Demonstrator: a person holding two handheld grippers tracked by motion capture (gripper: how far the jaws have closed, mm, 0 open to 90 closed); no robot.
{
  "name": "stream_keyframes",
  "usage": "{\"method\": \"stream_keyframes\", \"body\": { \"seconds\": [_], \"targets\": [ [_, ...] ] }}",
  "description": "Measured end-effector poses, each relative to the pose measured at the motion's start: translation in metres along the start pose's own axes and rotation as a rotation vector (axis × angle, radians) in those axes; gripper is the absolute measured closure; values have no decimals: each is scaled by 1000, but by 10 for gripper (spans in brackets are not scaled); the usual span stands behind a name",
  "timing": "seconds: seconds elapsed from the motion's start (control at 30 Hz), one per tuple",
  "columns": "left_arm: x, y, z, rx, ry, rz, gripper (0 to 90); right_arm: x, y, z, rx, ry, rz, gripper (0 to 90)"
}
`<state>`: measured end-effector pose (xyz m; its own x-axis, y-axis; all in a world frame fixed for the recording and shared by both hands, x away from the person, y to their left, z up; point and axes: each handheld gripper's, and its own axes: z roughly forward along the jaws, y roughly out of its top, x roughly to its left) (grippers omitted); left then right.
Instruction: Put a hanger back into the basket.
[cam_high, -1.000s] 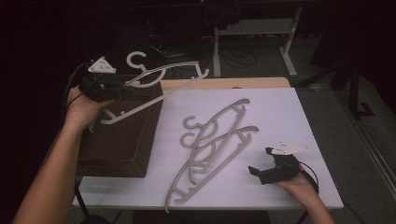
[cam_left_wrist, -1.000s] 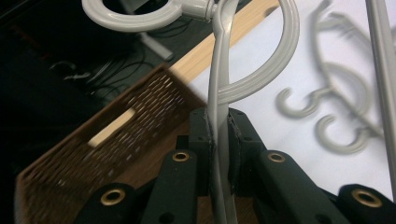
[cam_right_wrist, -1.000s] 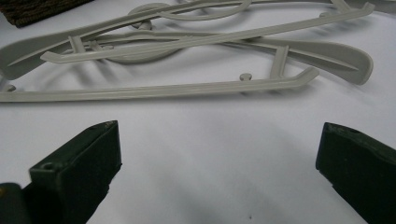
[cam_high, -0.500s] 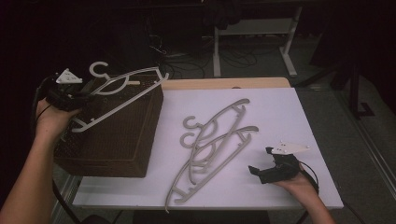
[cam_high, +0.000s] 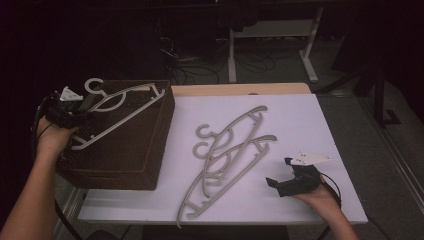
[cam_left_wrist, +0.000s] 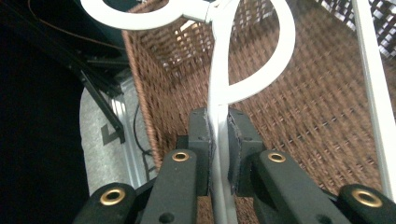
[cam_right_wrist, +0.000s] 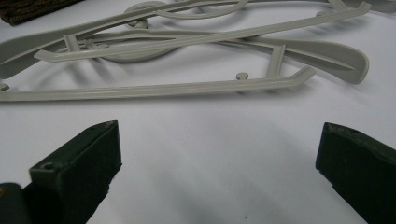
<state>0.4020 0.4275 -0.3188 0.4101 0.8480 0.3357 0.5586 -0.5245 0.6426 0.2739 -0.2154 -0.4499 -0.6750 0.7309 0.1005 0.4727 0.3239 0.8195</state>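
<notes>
- My left gripper (cam_high: 80, 116) sits at the far left of the high view, over the left edge of the brown wicker basket (cam_high: 135, 165). Its jaws are clamped on the white hanger (cam_high: 117, 112).
- In the left gripper view I see both pads pinching the hanger's thin bar (cam_left_wrist: 218, 140) just below its looped neck, with the hook curving off the top edge and the woven basket wall (cam_left_wrist: 299, 116) behind it.
- The held hanger lies slanted across the basket's open top, hook end at the back left corner, far shoulder at the back right rim. I cannot tell whether it touches the rim.
- Centre of the white table (cam_high: 310, 120): two more grey hangers (cam_high: 227, 155), overlapping, lying flat, running from back right to front left.
- My right gripper (cam_high: 280, 172) rests at the front right of the table, near those hangers but apart from them. Jaws spread wide, nothing between them; the right gripper view shows bare table between the jaws and the hangers (cam_right_wrist: 187, 60) beyond.
</notes>
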Motion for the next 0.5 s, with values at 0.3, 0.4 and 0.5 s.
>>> {"method": "stream_keyframes", "body": {
  "seconds": [0.3, 0.4, 0.5],
  "targets": [
    [-14, -4, 23, 85, -13, 19, 810, 0, 0, 0, 0, 0, 1, 0],
    [-17, -6, 28, 112, -25, 26, 808, 0, 0, 0, 0, 2, -1, 0],
    [-19, -10, 32, 131, -42, 15, 791, 0, 0, 0, 1, 1, -2, 0]
  ]
}}
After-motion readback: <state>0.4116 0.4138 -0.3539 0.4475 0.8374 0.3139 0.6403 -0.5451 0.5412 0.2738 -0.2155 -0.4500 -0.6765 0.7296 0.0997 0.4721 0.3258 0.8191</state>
